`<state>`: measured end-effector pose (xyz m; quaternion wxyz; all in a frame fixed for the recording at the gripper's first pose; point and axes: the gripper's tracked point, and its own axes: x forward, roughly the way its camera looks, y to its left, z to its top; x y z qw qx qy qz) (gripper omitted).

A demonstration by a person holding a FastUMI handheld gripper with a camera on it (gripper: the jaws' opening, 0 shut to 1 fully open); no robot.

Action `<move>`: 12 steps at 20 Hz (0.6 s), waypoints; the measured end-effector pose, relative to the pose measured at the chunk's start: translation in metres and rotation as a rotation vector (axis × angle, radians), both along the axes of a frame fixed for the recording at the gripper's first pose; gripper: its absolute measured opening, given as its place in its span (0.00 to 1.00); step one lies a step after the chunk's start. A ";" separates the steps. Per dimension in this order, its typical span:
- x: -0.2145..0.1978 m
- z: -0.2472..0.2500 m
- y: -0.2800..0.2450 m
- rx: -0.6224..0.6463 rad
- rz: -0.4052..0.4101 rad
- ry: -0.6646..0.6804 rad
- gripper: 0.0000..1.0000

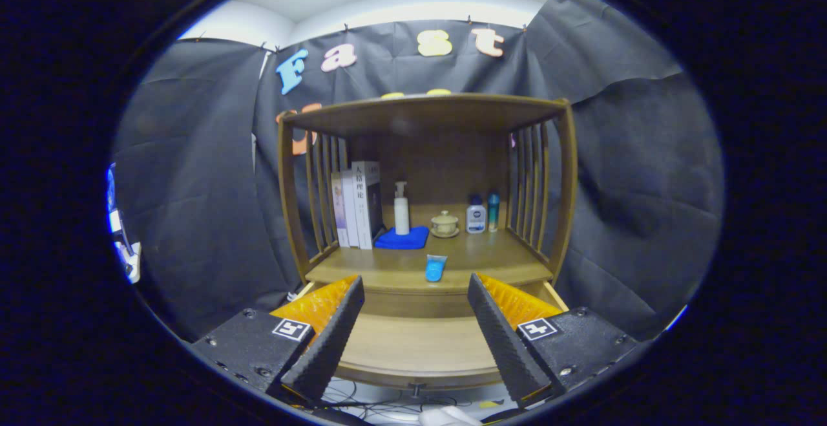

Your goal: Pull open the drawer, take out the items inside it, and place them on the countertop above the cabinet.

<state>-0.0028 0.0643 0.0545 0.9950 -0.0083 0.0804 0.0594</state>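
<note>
Books [356, 204]: three, standing side by side at the left side of the countertop [400, 264]
Pump bottle [402, 209]: one
Blue cloth [402, 238]: one
Lidded cup [444, 223] on a saucer: one
Small bottles [476, 214]: two, near the right side at the back
Blue tube [435, 267]: one, by the front edge
Drawer [420, 348]: one, pulled open
Gripper [417, 322]: one, its two fingers [329, 342] spread wide apart

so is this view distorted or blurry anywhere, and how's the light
Gripper view: fisheye bends the wooden cabinet's side posts outward; light comes from the bright ceiling above, leaving the shelf recess dim; the small blue tube on the countertop stays sharp; the open gripper sits empty over the pulled-out wooden drawer.
</note>
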 end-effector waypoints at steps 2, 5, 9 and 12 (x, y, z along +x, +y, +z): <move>-0.021 -0.012 -0.003 0.000 0.015 -0.020 1.00; -0.041 -0.033 -0.021 -0.009 -0.028 -0.053 1.00; -0.055 -0.070 -0.034 -0.046 -0.051 -0.065 1.00; -0.057 -0.098 -0.044 -0.030 -0.082 -0.039 1.00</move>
